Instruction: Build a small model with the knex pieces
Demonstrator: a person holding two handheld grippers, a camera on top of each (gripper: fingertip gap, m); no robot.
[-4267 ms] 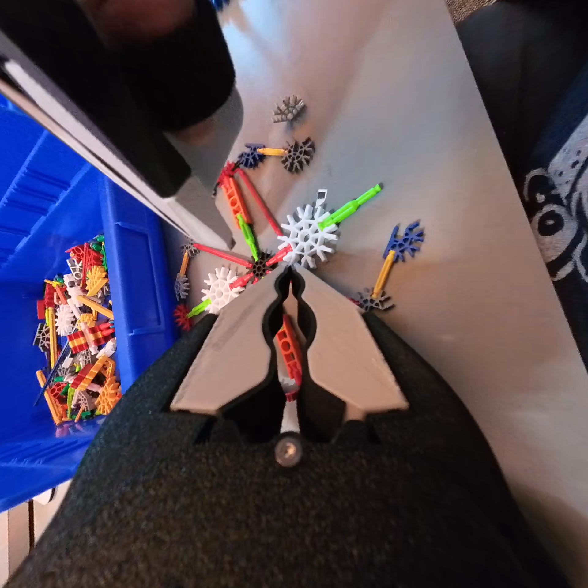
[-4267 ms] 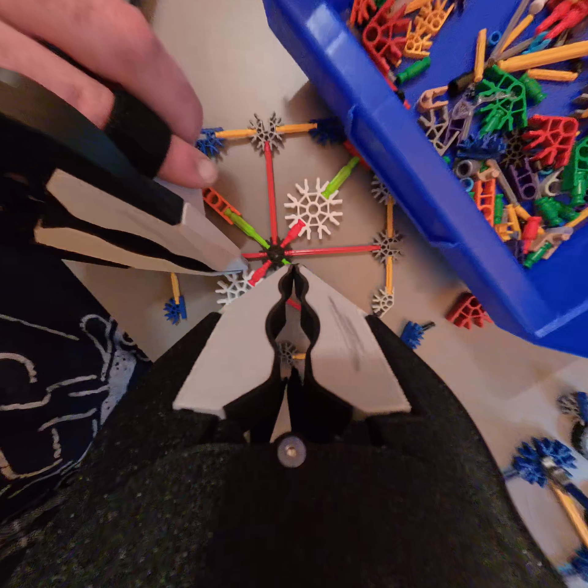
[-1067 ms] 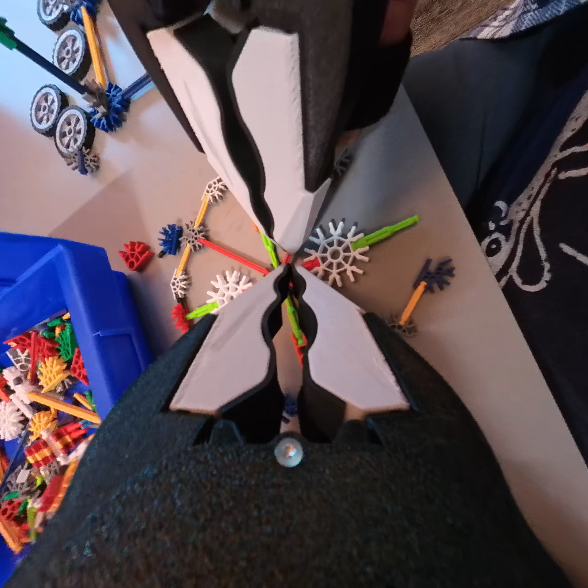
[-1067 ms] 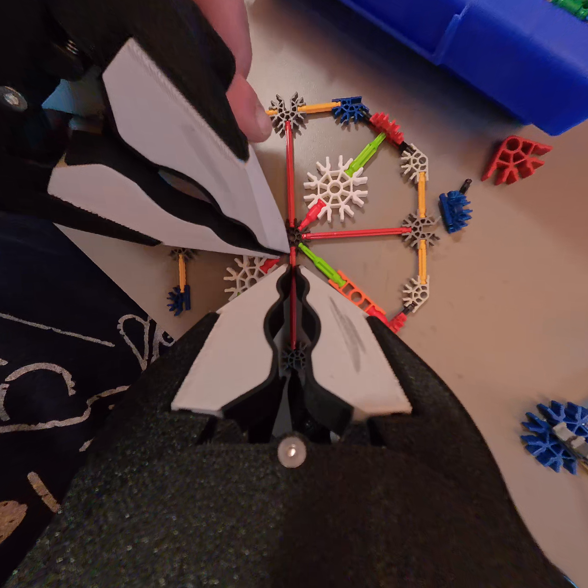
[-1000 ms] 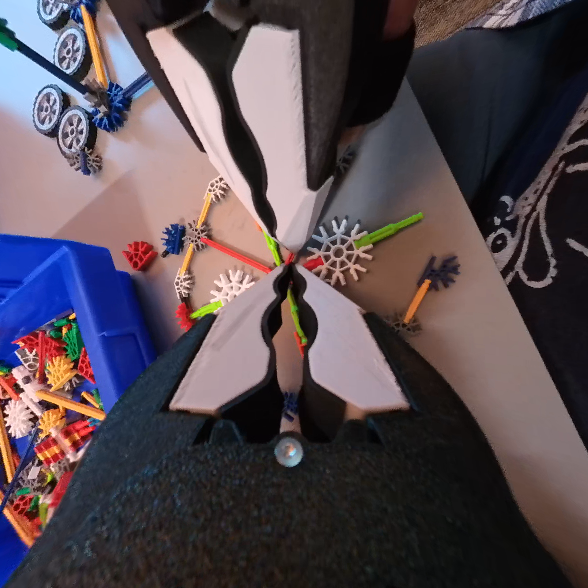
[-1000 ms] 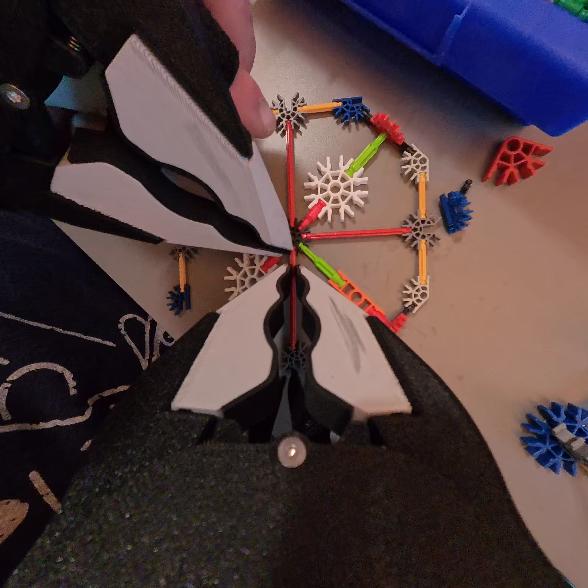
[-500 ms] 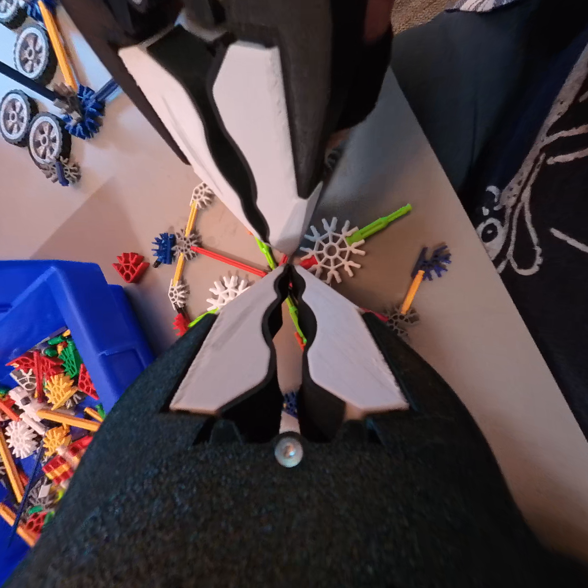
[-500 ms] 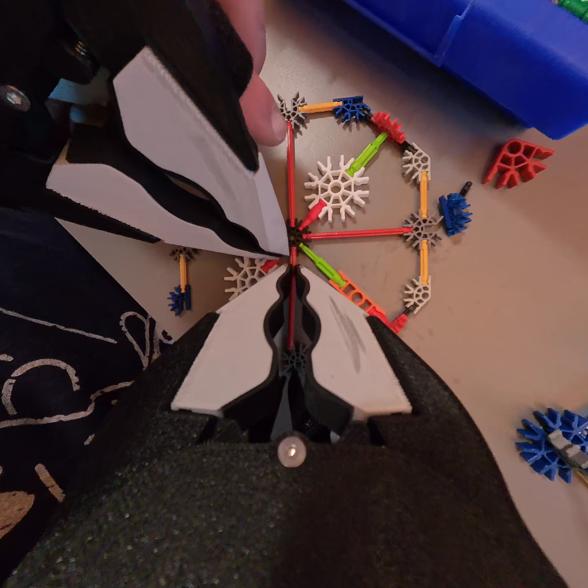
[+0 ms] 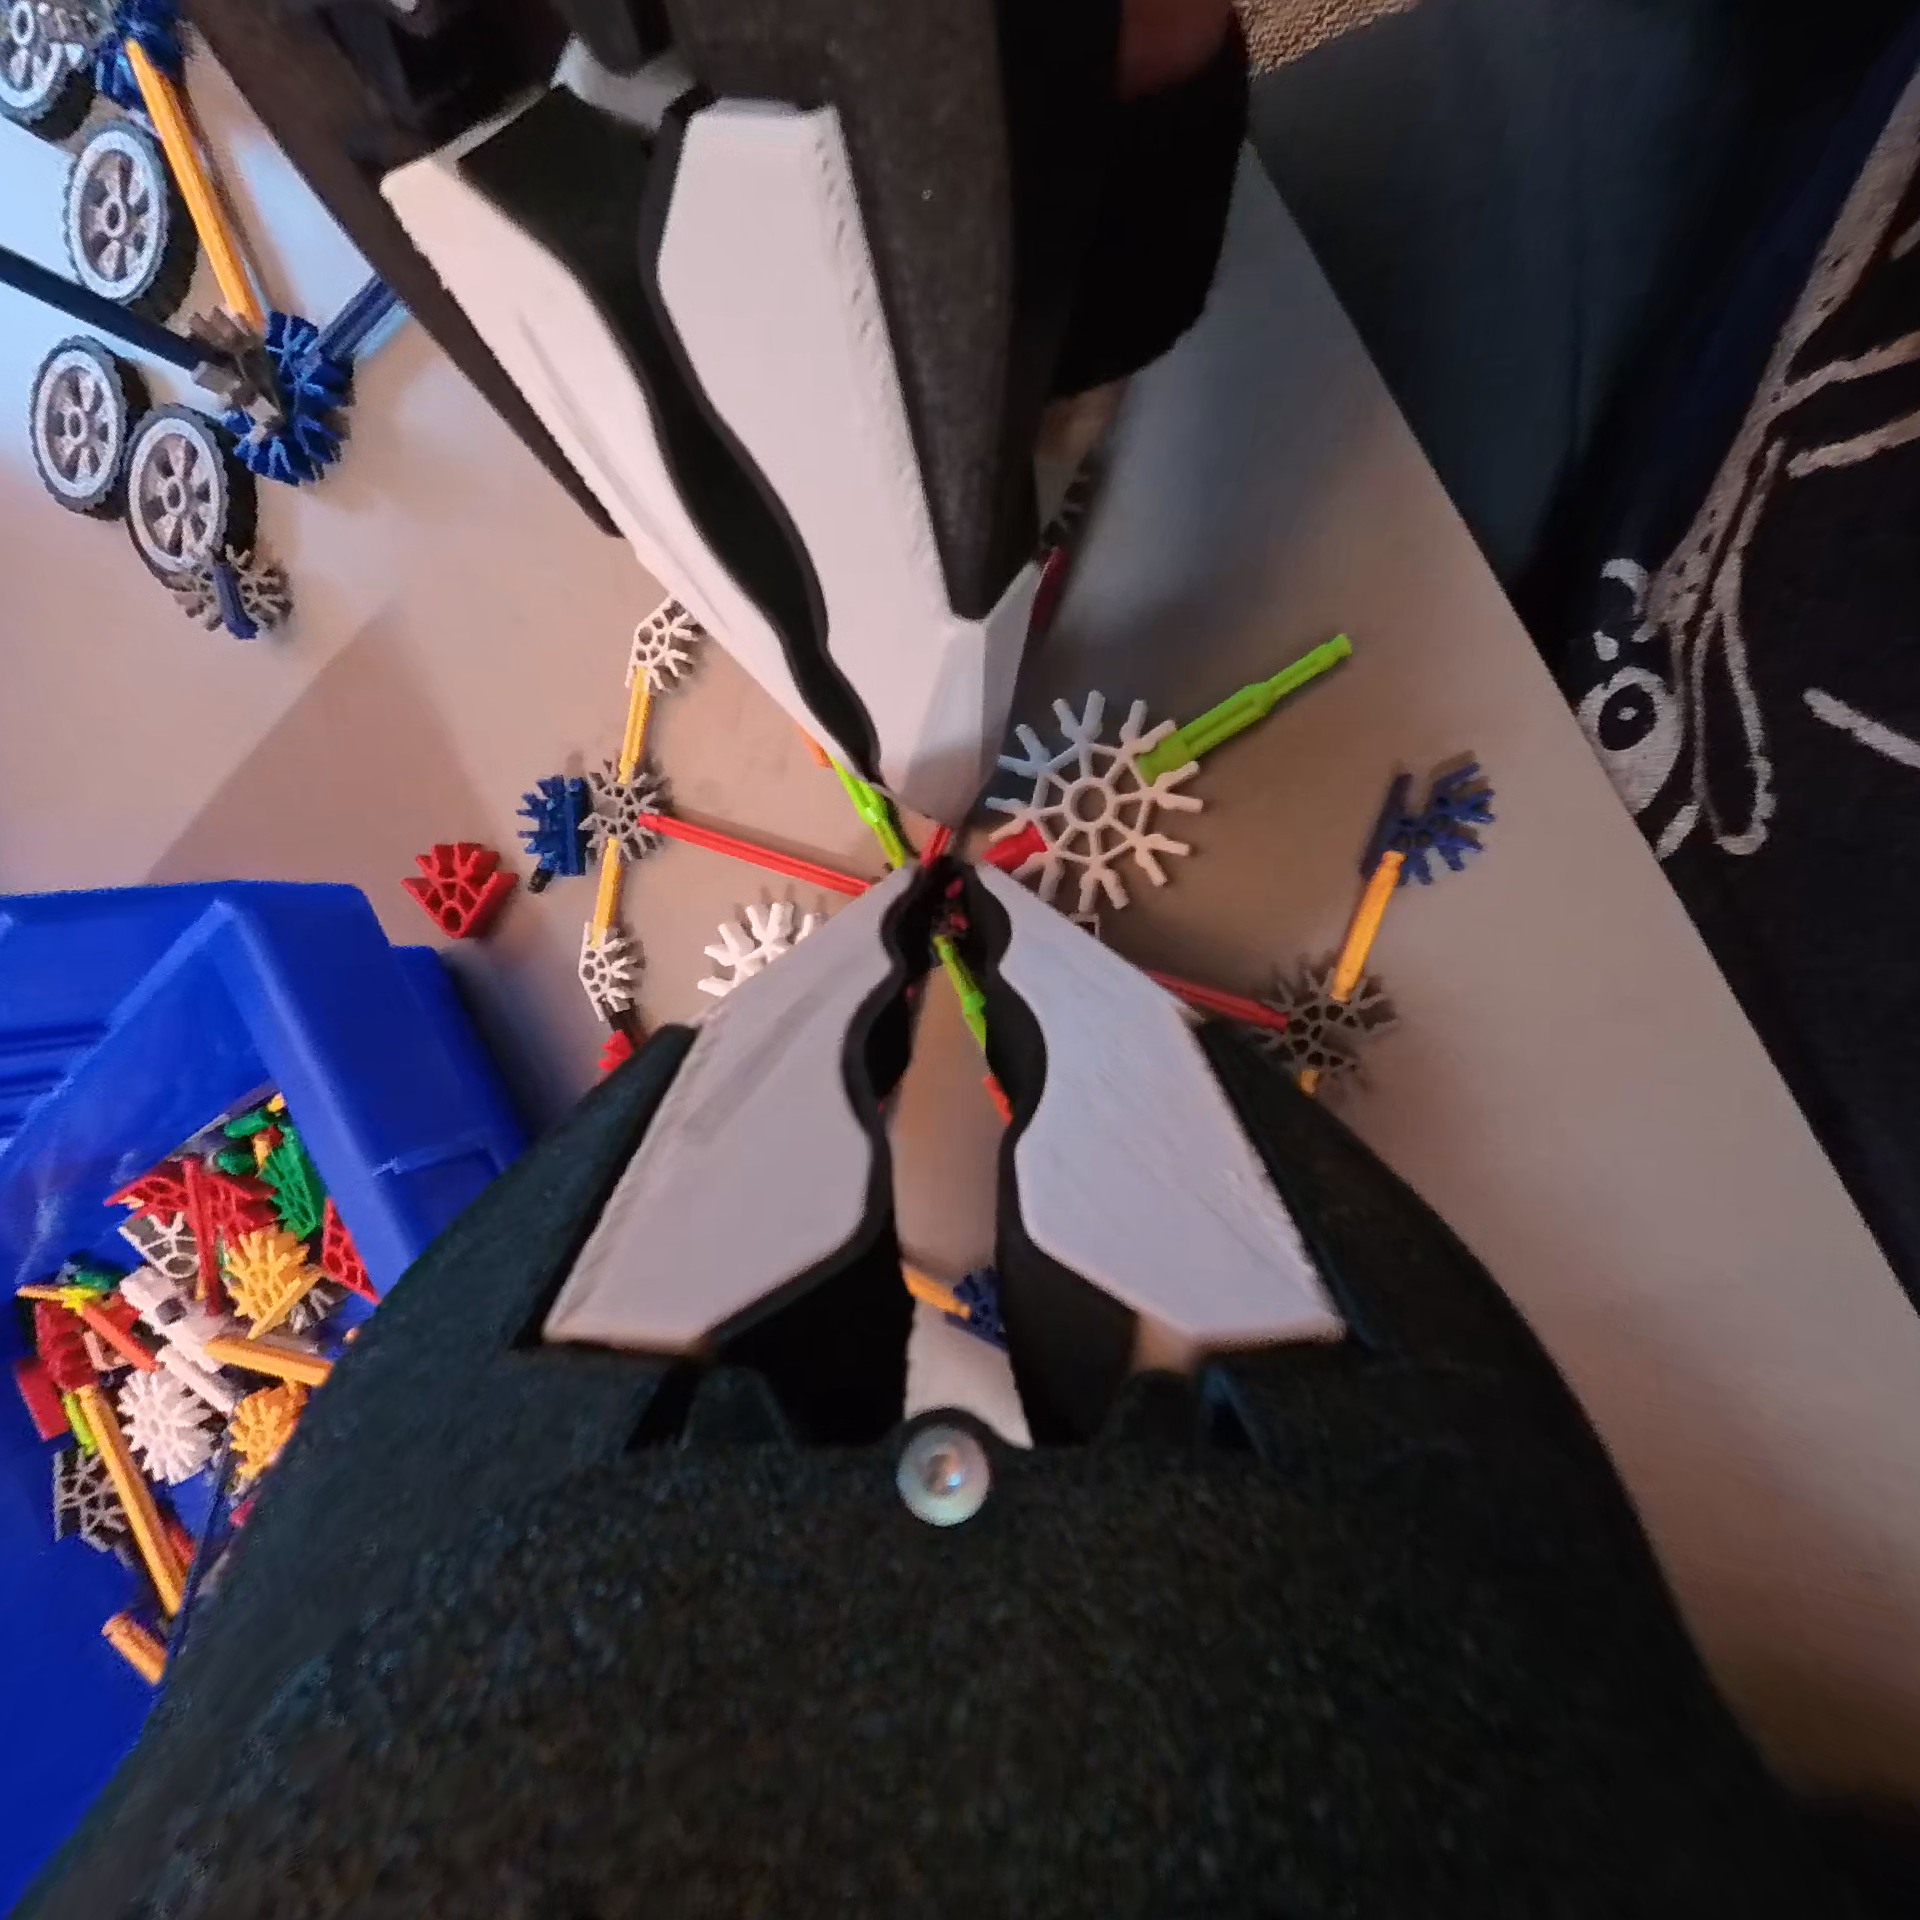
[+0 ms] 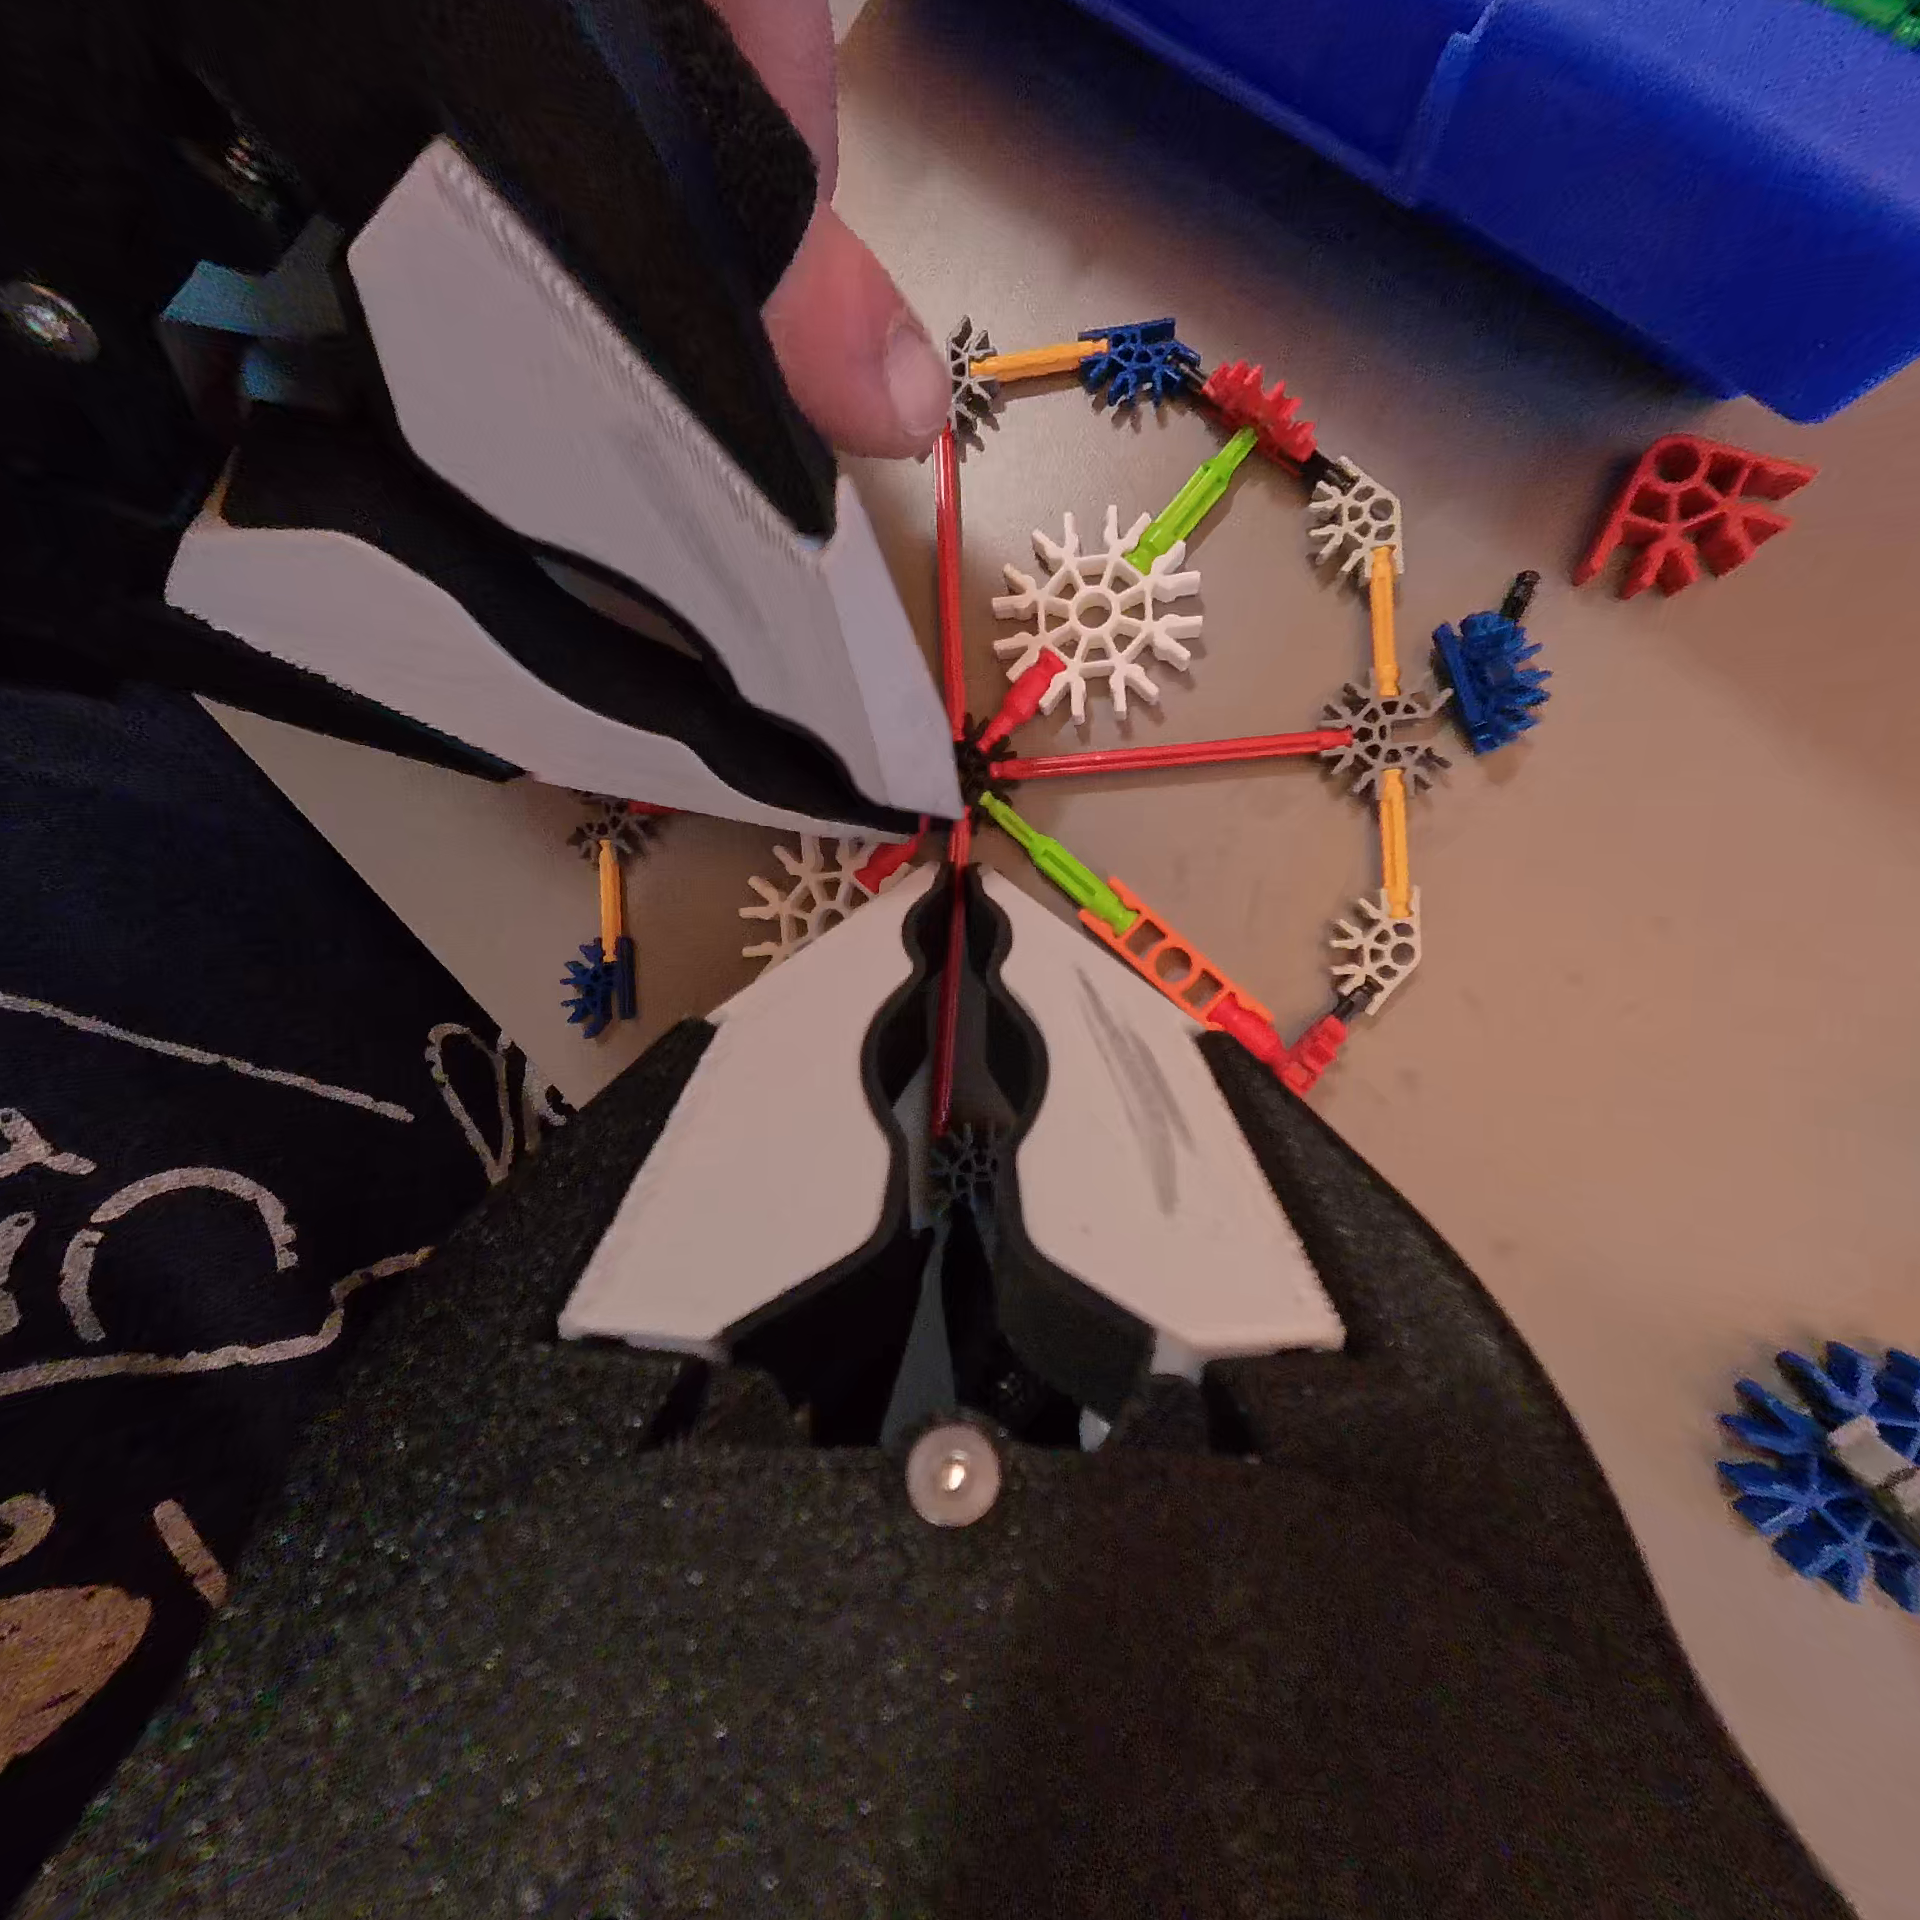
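Observation:
A flat wheel of rods and connectors lies on the beige table, with a black hub (image 10: 974,764), red spokes (image 10: 1164,755), green rods and a rim of yellow rods and grey connectors. My left gripper (image 9: 940,883) is shut on the hub; it enters the right wrist view from the upper left (image 10: 935,816). My right gripper (image 10: 956,873) is shut on a red rod (image 10: 945,987) that runs from the hub back between its fingers to a dark connector (image 10: 963,1164). In the left wrist view it comes down from above (image 9: 920,805). A white snowflake connector (image 10: 1096,613) sits on a short red rod.
A blue bin (image 9: 260,997) of loose pieces stands to the left, and also shows in the right wrist view (image 10: 1558,135). A red wedge connector (image 10: 1683,514), a blue connector (image 10: 1491,681) and a wheeled model (image 9: 135,343) lie nearby. A person in dark clothing (image 9: 1714,416) sits at the table edge.
Since 4 s ago the wheel has turned and the right gripper now grips a red spoke by the hub. Over the last second both grippers stay shut and only shift slightly.

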